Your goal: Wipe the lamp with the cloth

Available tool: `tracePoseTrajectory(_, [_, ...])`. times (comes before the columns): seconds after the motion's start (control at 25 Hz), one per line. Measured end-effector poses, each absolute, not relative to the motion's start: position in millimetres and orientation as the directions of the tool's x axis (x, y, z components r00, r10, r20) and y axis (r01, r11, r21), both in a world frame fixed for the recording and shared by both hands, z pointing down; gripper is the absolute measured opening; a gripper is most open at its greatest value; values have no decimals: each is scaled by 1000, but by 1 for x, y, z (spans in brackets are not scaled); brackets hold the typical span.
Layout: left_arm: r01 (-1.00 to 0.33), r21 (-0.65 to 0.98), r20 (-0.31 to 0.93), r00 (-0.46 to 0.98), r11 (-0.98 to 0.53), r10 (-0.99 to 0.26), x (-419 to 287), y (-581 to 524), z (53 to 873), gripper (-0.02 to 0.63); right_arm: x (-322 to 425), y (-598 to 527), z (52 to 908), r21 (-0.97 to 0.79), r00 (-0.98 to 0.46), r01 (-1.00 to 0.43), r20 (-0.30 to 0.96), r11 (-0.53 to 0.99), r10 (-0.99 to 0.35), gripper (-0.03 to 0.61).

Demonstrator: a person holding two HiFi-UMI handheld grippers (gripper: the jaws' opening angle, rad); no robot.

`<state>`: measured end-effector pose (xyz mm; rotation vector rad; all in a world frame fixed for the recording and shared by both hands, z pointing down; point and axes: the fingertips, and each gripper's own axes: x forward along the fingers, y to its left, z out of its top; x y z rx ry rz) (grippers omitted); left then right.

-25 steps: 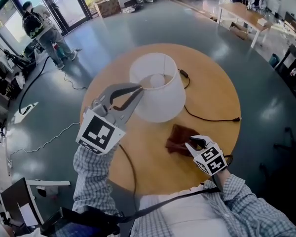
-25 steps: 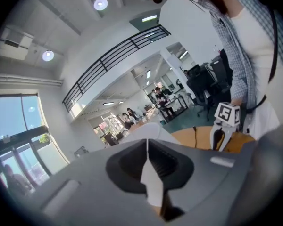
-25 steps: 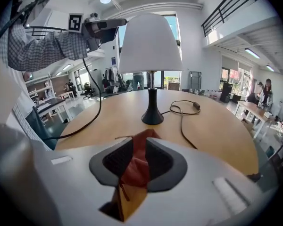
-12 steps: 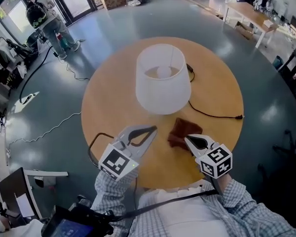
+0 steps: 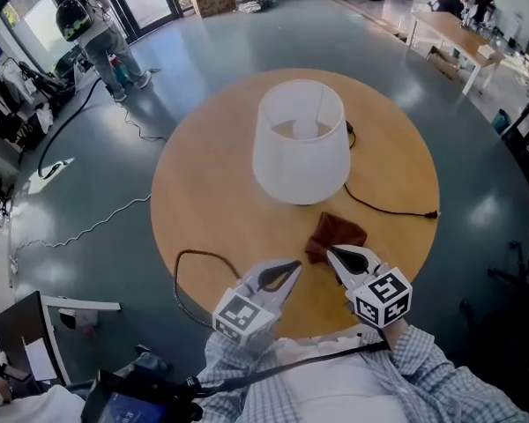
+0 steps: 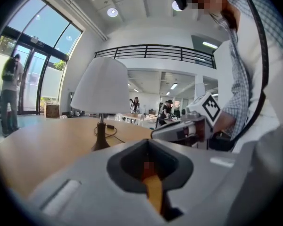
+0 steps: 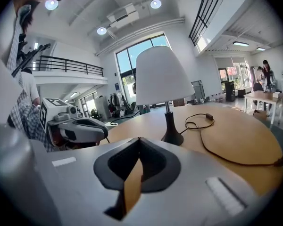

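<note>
Blue-and-white checked sleeves (image 5: pixel 441 373) on both arms, a white top (image 5: pixel 335 390) underneath, a black strap (image 5: pixel 282 370) across the chest. Left gripper (image 5: pixel 293 267) and right gripper (image 5: pixel 332 254): pale grey shells, dark lining, each with a black-and-white marker cube (image 5: pixel 383 298).

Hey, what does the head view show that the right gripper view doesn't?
Only the head view shows the brown cloth, lying on the round wooden table beside the lamp, and the right gripper from outside, close to that cloth. Only the right gripper view shows the lamp's dark base, which the shade hides from above. Both show the lamp's white shade, the black cord, the table and the left gripper.
</note>
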<state>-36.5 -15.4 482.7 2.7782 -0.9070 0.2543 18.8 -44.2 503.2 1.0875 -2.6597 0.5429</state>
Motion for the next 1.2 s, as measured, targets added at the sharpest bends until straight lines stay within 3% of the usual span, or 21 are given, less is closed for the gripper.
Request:
tracePoseTrajectory(0.76, [-567,237,314,813,-789,-490,-23,6,519,5,19,-29,531,-190,-713,-677,408,711,-570,3])
tracePoseTrajectory(1.2, [-574,206,323,805,-793,-498,-20,3,527,5,30,-30,538,-198,-690,-698,438,688,-575,3])
